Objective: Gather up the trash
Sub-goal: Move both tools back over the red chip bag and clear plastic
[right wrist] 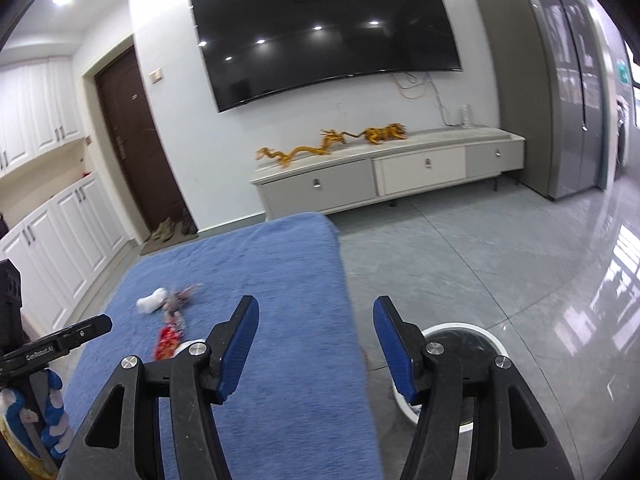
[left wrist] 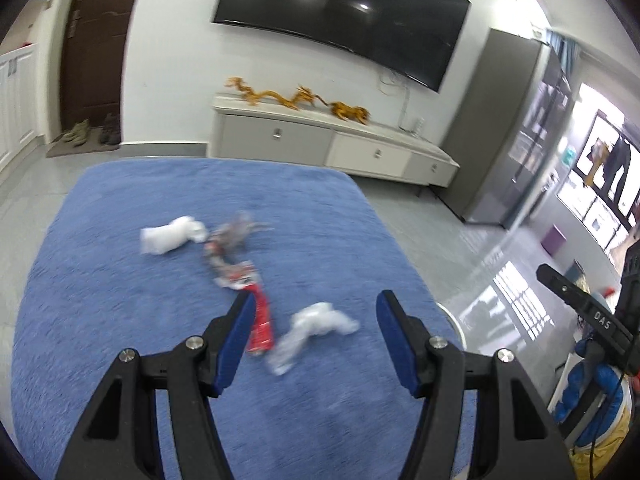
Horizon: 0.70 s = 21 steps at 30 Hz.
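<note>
Right wrist: "GenRobot.AI" on left gripper (right wrist: 96, 326)

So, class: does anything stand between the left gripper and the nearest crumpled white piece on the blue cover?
Nothing visible does. The left gripper is open above the blue cover, and the crumpled white piece lies beyond its fingertips; the red wrapper lies beside it.

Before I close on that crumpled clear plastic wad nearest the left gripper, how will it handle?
The clear plastic wad looks thin and crumpled, so probably very light and floppy. It may squash flat and slip between the open left gripper pads. On the fuzzy blue cloth it likely won't roll.
</note>
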Motion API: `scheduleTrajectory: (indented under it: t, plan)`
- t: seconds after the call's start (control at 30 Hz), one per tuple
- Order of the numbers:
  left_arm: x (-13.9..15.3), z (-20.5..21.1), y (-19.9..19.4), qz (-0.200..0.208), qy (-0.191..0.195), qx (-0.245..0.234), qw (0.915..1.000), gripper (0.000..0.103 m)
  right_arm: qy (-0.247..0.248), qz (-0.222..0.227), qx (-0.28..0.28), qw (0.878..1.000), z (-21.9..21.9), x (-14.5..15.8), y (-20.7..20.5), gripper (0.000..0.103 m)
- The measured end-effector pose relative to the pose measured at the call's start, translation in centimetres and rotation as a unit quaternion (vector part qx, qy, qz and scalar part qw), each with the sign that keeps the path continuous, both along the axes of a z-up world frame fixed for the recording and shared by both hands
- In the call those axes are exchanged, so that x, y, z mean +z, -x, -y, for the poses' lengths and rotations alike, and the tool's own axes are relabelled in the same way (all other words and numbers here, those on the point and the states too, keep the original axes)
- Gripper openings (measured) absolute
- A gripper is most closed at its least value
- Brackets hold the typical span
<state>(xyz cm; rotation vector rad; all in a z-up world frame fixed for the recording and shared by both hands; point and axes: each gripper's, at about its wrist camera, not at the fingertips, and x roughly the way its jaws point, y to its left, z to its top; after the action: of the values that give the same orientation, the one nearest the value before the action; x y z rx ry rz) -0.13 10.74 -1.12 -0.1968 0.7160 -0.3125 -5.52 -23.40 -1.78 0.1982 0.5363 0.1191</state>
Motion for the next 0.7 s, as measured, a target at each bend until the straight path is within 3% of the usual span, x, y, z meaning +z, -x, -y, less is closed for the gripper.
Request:
scheduleTrajectory:
  t: [0.3,0.7]
  plan:
    - [-1.9,-5.0,2.2,-0.012,0.020,0.042,0.9988,0.061,0.011,-0.016,0.059,0.998,-5.7,-1.2,-0.7,0.058]
    - [-4.6,-5.7,1.7,-0.041,0.011,0.054,0.9977,0.061,0.016,-0.054,0.109,0.992,-8.5,-4.3,-2.3,0.058]
